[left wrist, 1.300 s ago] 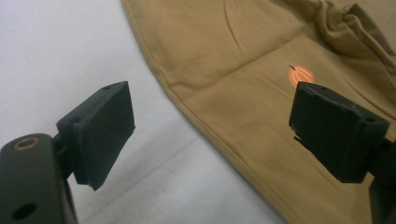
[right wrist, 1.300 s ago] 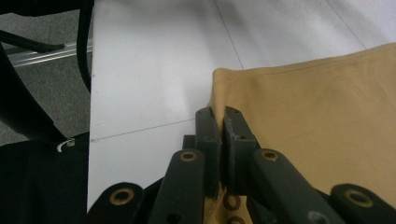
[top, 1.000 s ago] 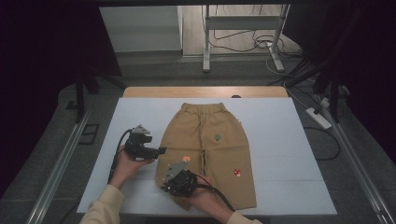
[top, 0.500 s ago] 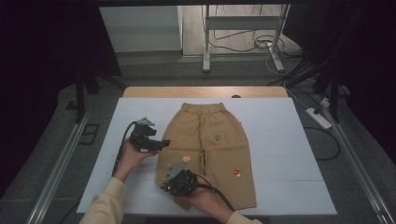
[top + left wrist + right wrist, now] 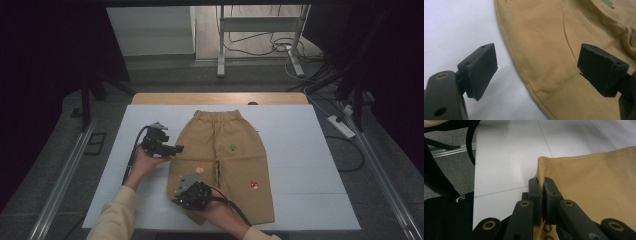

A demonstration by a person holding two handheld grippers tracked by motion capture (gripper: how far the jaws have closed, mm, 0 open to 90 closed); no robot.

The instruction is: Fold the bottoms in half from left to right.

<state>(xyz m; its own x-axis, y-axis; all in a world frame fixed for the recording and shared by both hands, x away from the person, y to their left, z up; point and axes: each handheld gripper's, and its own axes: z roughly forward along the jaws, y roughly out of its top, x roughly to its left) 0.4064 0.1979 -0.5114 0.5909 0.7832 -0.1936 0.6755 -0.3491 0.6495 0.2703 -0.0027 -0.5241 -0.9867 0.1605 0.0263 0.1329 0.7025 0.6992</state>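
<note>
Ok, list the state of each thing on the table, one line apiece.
Tan cotton trousers: spread flat on the white table, near left hem corner pinched.
Left gripper: open, jaws astride the trousers' side edge, not gripping.
Right gripper: shut on the hem corner.

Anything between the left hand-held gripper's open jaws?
Left gripper view: the tan trousers' side seam and bare white table; pads clear of the cloth.
</note>
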